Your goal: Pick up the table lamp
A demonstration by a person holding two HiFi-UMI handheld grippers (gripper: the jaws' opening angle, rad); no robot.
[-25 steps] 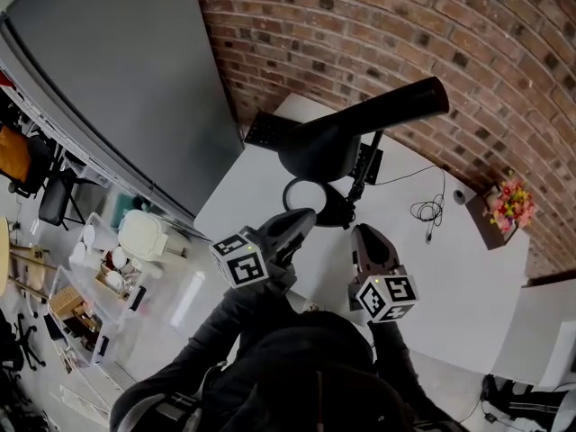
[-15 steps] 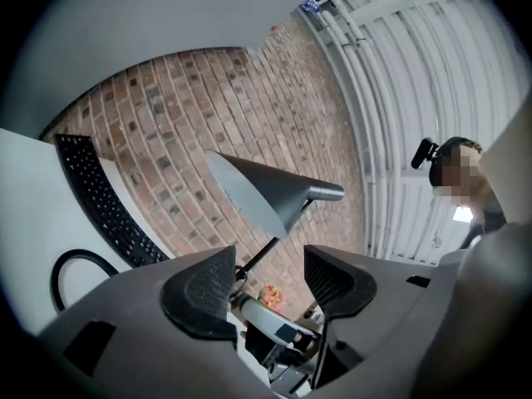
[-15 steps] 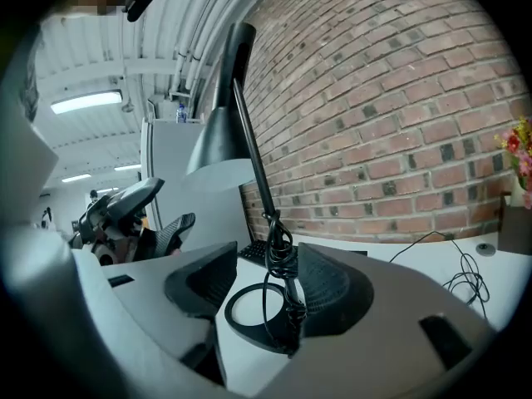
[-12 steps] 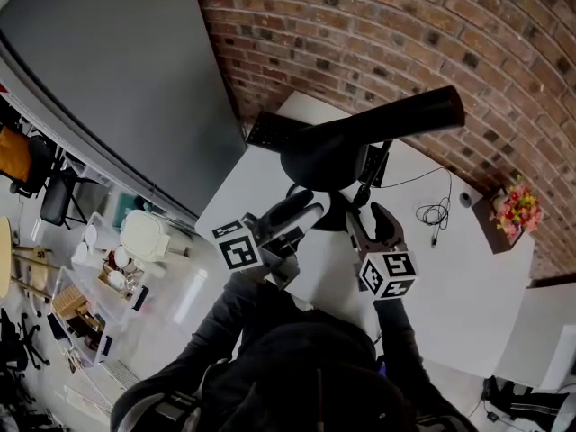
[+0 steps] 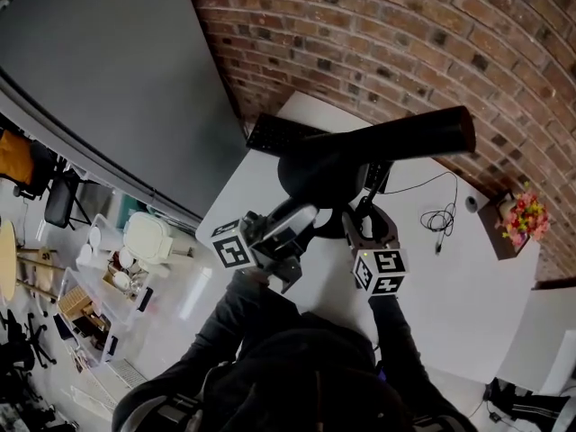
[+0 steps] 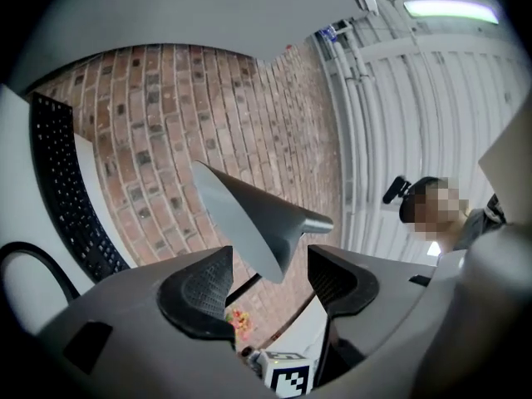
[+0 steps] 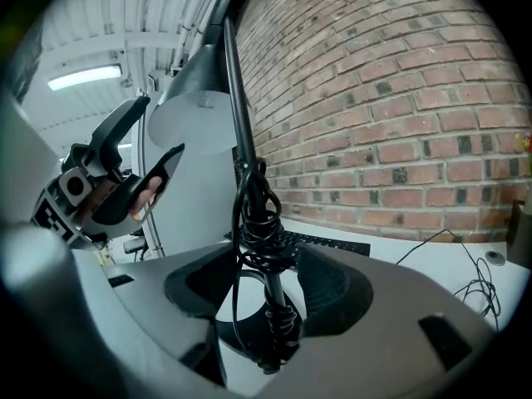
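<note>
Jaws on both grippers have just been opening. My right gripper point(image 7: 270, 285) stands released around the cord-wrapped stem point(image 7: 249, 189) of the black metal table lamp point(image 5: 378, 147), pads clear of it. My left gripper point(image 6: 270, 264) gapes empty, aimed up at its cone shade point(image 6: 241, 214). The lamp stands on the white table point(image 5: 450, 277) by the red brick wall point(image 5: 405, 43).

The table lamp point(image 5: 360, 151) looks like smooth, dull black metal, and its shade is matt pale grey inside, with a shiny black rubbery cord point(image 7: 253, 223) wound round the thin stem. The brick wall point(image 5: 405, 43) is rough and bumpy. The table point(image 5: 450, 277) is smooth, plain white, and the keyboard point(image 5: 274, 133) looks like black plastic.
</note>
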